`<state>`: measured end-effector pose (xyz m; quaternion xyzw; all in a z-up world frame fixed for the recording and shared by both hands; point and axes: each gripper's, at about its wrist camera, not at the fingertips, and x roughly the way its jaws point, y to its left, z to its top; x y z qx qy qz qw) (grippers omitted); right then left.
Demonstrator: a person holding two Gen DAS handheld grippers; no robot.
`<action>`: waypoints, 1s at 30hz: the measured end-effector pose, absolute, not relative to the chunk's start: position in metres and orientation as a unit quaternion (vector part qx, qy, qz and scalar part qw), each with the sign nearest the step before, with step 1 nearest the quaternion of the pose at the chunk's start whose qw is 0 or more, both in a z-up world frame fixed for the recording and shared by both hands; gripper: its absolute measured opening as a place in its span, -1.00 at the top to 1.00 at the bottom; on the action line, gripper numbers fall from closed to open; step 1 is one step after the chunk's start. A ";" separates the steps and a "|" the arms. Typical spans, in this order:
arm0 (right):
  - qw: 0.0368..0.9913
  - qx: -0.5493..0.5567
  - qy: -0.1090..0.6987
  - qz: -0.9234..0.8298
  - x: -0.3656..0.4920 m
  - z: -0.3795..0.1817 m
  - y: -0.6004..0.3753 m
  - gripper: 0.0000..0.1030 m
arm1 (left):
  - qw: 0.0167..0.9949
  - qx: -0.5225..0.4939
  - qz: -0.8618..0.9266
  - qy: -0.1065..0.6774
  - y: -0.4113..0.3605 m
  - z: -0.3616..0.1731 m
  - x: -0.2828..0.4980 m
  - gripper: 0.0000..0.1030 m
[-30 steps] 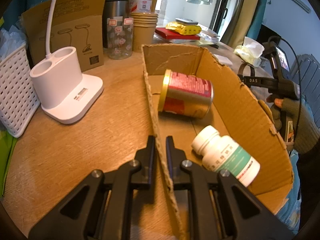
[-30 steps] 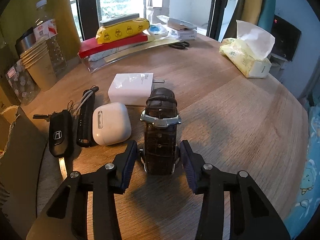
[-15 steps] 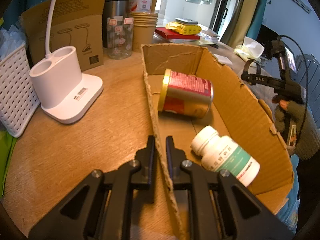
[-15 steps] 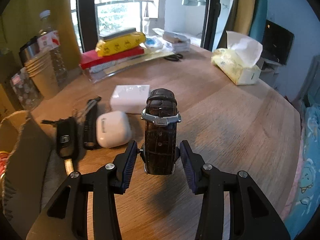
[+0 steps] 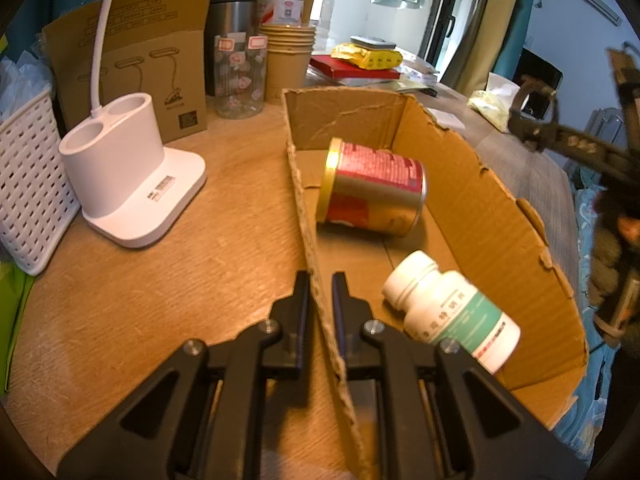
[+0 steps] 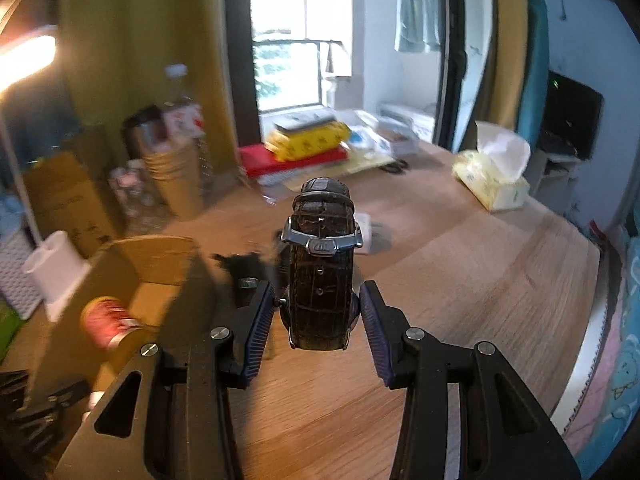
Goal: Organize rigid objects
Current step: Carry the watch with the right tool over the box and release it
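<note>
Cardboard box (image 5: 472,208) is already holding 2 hard cylinders, a glossy red-and-gold can (image 5: 372,188) and a white plastic pill bottle (image 5: 448,312), while the left gripper (image 5: 321,292) is pinching its corrugated near wall. The right gripper (image 6: 320,312) is gripping a brown crocodile-grain leather watch (image 6: 322,264) above the wooden surface (image 6: 460,280), apparently heading boxward, so organizing looks partly finished.

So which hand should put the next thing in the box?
The right. The right gripper already carries the brown leather watch in the air near the cardboard box. The left gripper is busy pinching the box's side wall.
</note>
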<state>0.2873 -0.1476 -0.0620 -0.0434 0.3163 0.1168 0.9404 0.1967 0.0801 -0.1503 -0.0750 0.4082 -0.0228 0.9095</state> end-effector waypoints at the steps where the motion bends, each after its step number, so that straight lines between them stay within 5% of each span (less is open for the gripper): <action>1: 0.941 -0.046 0.312 0.122 0.283 -0.058 -0.144 0.10 | 0.910 -0.075 -0.023 0.408 0.079 -0.150 0.197 0.78; 12: 0.948 -0.052 0.254 0.182 0.227 -0.010 -0.116 0.10 | 0.909 -0.075 -0.023 0.408 0.079 -0.150 0.197 0.78; 30: 0.919 -0.077 0.279 0.266 0.201 -0.022 -0.060 0.10 | 0.909 -0.075 -0.023 0.408 0.079 -0.150 0.197 0.78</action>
